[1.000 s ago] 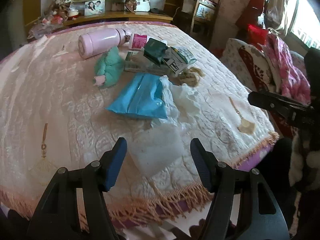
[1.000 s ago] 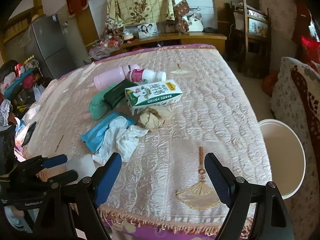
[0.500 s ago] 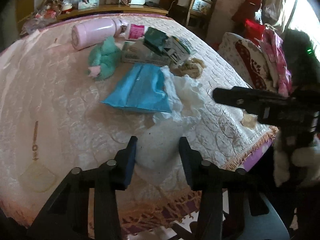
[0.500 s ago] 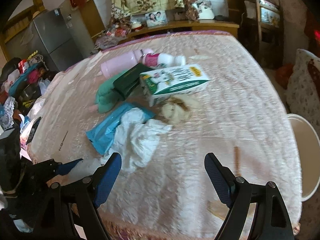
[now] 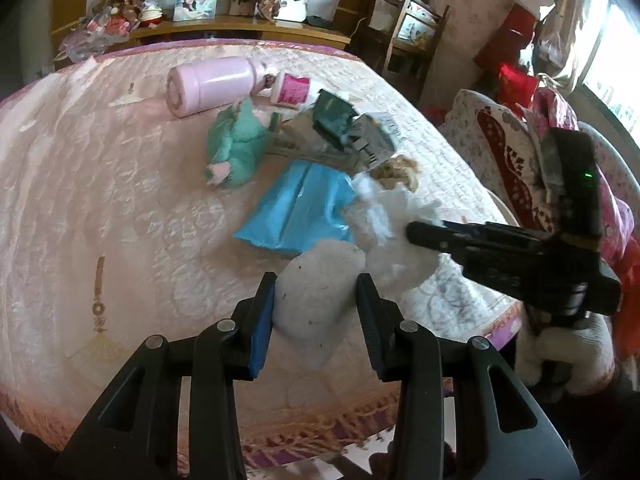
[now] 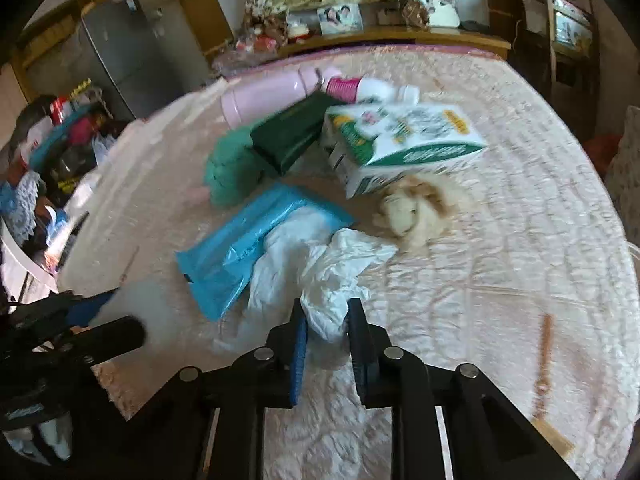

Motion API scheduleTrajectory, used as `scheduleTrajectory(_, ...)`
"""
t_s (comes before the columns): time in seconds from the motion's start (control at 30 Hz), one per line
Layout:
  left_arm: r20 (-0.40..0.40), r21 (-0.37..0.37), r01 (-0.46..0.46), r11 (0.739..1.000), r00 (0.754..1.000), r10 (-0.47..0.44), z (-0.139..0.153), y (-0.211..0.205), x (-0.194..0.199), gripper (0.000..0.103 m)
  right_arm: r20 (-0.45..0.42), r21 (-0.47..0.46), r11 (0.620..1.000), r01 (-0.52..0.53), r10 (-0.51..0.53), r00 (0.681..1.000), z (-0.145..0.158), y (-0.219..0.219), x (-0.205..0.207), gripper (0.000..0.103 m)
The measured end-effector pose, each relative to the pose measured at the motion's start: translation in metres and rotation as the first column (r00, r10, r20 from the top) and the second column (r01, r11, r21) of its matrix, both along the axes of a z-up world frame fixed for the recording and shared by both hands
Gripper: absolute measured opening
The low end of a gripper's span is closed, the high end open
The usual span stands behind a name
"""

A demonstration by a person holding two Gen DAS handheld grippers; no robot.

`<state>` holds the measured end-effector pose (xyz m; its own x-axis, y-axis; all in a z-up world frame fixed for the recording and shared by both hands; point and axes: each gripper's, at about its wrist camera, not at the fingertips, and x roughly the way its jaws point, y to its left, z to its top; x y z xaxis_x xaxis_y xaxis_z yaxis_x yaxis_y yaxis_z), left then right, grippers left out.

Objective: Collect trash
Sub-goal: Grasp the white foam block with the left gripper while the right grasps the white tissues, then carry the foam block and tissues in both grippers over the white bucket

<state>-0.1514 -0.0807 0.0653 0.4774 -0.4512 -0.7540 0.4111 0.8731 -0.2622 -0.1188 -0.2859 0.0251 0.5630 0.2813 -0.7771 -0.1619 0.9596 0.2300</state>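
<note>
Two grippers are down at the near edge of the bed, each with something between its pads. On the left side, the left gripper has its blue-lined fingers pressed against both flanks of a pale translucent cup, a plastic one by the look of it, though the blur makes that hard to swear to; the cup sits just over the quilted pink cover near the fringe. Just beyond it lies a flat blue plastic packet, and further back a teal cloth bundle and a pink flask on its side. Moving across, a crumpled white tissue wad spreads over the packet's right end, and the right gripper is clamped on the wad's near edge, jaws drawn close with white paper bunched between them. In the left wrist view that same gripper reaches in from the right, a white-gloved hand below it. Behind the tissue sit a dark green wallet-like case, a pink-labelled white bottle and a green-and-white carton on its side. Right of the tissue, touching the carton's front, is a tan crumpled wad.
</note>
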Motion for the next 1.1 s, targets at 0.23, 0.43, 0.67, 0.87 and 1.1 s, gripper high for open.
scheduleTrajectory(0.23,0.028,-0.009,0.024,1.000,0.999,-0.024,0.017,-0.027,0.000,0.037,0.064,0.009,0.999,0.053,-0.053,0.996,0.034,-0.037,-0.030,0.017)
scheduleTrajectory(0.43,0.060,0.000,0.043,0.999,0.997,-0.043,0.030,-0.054,0.002,0.037,0.113,0.016,0.995,0.101,-0.102,0.988,0.056,-0.059,-0.043,0.017)
scheduleTrajectory(0.67,0.094,0.019,0.057,0.998,0.994,-0.059,0.041,-0.080,0.005,0.037,0.159,0.014,0.990,0.139,-0.140,0.977,0.074,-0.077,-0.056,0.017)
scheduleTrajectory(0.87,0.105,0.031,0.060,0.998,0.992,-0.063,0.045,-0.095,0.009,0.037,0.169,0.016,0.987,0.160,-0.161,0.972,0.079,-0.087,-0.062,0.017)
scheduleTrajectory(1.1,0.114,0.047,0.065,0.997,0.991,-0.070,0.045,-0.103,0.007,0.037,0.172,0.018,0.986,0.164,-0.164,0.971,0.080,-0.091,-0.064,0.017)
